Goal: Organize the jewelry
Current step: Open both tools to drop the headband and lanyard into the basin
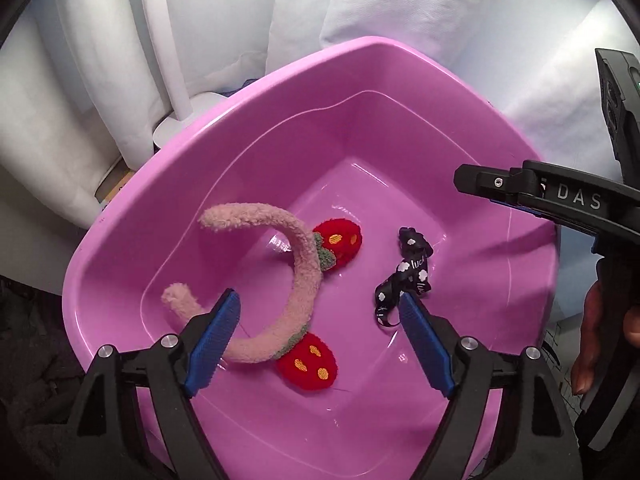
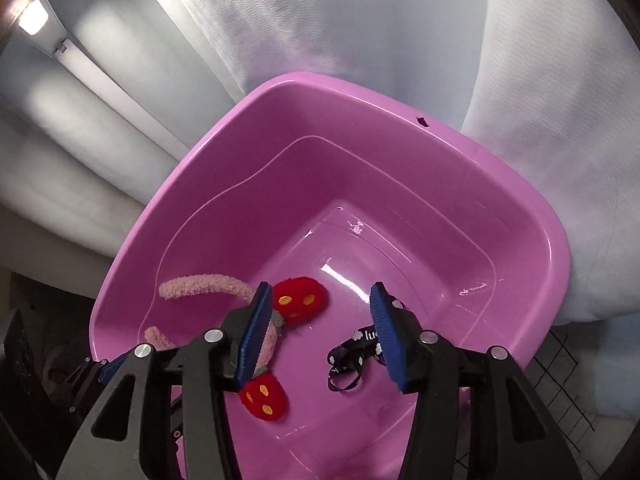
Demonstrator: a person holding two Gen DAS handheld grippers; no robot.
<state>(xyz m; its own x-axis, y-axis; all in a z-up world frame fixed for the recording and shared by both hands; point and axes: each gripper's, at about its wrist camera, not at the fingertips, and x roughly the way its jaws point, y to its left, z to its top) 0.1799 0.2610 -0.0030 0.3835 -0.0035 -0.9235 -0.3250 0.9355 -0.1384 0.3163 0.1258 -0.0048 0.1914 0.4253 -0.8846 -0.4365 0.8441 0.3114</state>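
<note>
Since both claws, left (image 1: pixel 318 320) and right (image 2: pixel 318 328), hang wide open and empty over the tub (image 1: pixel 120 240), we'd guess the fuzzy headband (image 1: pixel 304 280) between the left claw's pads handles light and springy: pinch its arc. The floppy ribbon (image 2: pixel 352 354) lies between the right claw's pads.

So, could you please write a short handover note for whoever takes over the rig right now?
Left gripper: open, empty, hovering over the pink basin.
Right gripper: open, empty, also over the basin, to the right of the left one.
Things: the fuzzy pink headband with two red strawberry ears lies on the basin floor toward the left. The black printed ribbon lies loose on the floor to its right, apart from it.
Done: both items are inside the basin.
Left: I cannot tell whether more items wait outside; none show in either view. If none remain, probably just withdraw both grippers.
</note>
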